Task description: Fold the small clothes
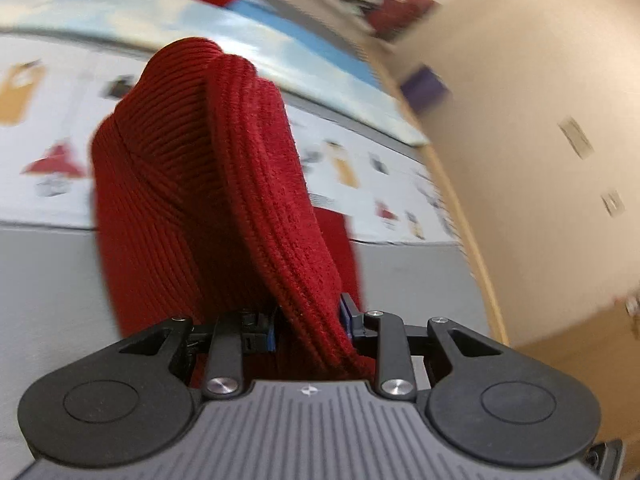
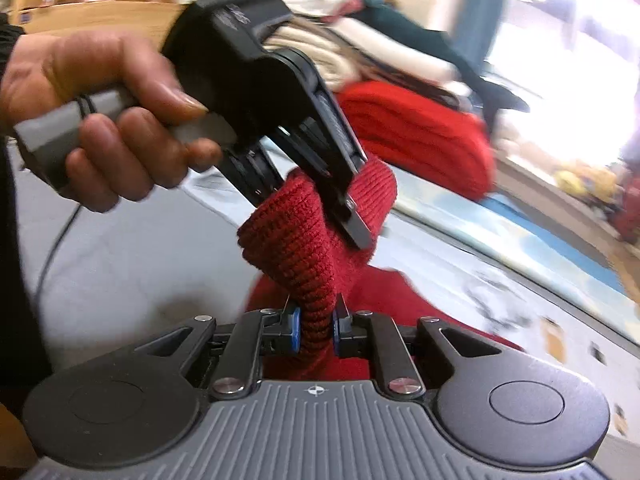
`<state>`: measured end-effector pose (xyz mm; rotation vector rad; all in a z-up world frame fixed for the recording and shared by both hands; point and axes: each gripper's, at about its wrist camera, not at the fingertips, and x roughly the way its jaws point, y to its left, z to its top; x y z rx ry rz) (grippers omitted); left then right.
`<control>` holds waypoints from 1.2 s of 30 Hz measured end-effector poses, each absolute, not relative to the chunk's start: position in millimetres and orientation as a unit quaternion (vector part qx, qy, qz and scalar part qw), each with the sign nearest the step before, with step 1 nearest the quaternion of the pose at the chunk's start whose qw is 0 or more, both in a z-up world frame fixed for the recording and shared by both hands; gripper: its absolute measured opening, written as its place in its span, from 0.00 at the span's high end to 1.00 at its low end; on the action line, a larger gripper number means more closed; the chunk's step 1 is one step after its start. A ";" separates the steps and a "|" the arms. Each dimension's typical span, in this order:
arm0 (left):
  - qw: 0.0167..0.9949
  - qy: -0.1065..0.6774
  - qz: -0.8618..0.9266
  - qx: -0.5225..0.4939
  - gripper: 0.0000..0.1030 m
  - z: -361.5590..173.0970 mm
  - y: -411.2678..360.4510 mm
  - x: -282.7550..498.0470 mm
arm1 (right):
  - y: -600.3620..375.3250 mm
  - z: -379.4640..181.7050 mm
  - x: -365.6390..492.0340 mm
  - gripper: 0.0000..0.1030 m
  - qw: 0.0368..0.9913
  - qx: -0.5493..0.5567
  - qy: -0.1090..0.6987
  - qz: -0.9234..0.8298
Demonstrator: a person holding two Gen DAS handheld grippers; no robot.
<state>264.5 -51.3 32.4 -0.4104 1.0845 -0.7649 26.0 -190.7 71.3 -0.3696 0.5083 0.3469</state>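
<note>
Pinching red knit garment (image 2: 304, 240) — both grippers, left gripper (image 1: 310, 324) & right gripper (image 2: 315, 326).

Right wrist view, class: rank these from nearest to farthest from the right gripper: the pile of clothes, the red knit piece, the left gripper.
1. Red knit piece: clamped in the right gripper.
2. Left gripper: just above, gripping the same piece.
3. Pile of clothes: behind, upper right.

No text, brand or number can be read anywhere. The printed sheet (image 1: 360, 168) on the tabletop beyond the jaws carries small coloured pictures, too blurred to make out. The embossed mark on the other gripper's black housing (image 2: 236, 16), above the jaws, is illegible too.
</note>
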 end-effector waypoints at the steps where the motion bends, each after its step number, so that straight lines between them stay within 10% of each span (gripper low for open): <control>1: 0.764 0.497 -0.369 -0.184 0.68 34.1 -64.8 260.2 | -200.0 70.4 22.7 0.87 0.939 -0.183 0.250 0.153; 11: 0.781 0.503 -0.339 -0.149 0.56 30.8 -65.7 253.8 | -293.7 21.6 39.5 0.84 0.893 -0.038 0.448 0.028; 18: 0.779 0.534 -0.315 -0.096 0.56 13.9 -60.5 246.5 | -323.1 31.8 56.6 0.38 0.903 0.104 0.417 0.017; 24: 0.778 0.537 -0.317 -0.079 0.56 12.3 -66.2 247.5 | -364.4 23.6 68.6 0.38 0.886 0.210 0.412 -0.029; 29: 0.775 0.542 -0.319 -0.057 0.56 7.7 -77.1 242.0 | -355.9 26.0 63.3 0.71 0.907 0.153 0.392 -0.012; 36: 0.777 0.532 -0.333 -0.048 0.56 9.2 -90.1 239.1 | -381.5 61.8 26.8 0.74 0.924 0.195 0.329 -0.012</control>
